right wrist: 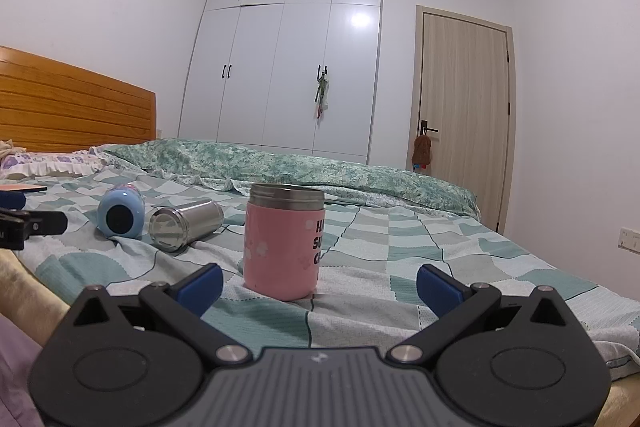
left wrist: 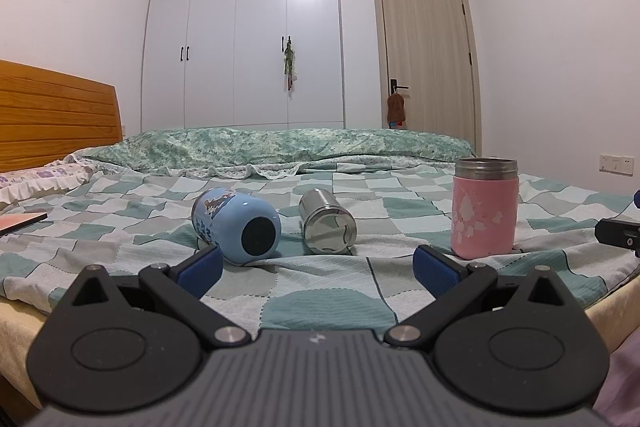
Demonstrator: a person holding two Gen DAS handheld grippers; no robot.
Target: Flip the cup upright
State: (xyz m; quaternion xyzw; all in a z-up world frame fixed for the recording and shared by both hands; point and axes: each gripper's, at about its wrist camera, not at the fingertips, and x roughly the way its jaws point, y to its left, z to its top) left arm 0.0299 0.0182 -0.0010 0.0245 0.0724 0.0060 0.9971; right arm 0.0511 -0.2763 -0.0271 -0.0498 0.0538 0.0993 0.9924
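My black tongs (left wrist: 316,273) have blue pads (left wrist: 202,269). Before me: a pale-blue cartoon-printed cup (left wrist: 236,225), a pink flower-speckled steel-rimmed cup (left wrist: 484,213), a green-checked bedsheet (left wrist: 120,227).

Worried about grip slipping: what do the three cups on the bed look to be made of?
Silver cup: bare metal, likely stainless steel; mirror-like reflections on its base. Blue cup: smooth glossy coating, maybe painted metal or plastic; dark round base, printed pictures. Pink cup: matte pink coating, worn in pale patches, with a brushed metal rim. All look hard and smooth.
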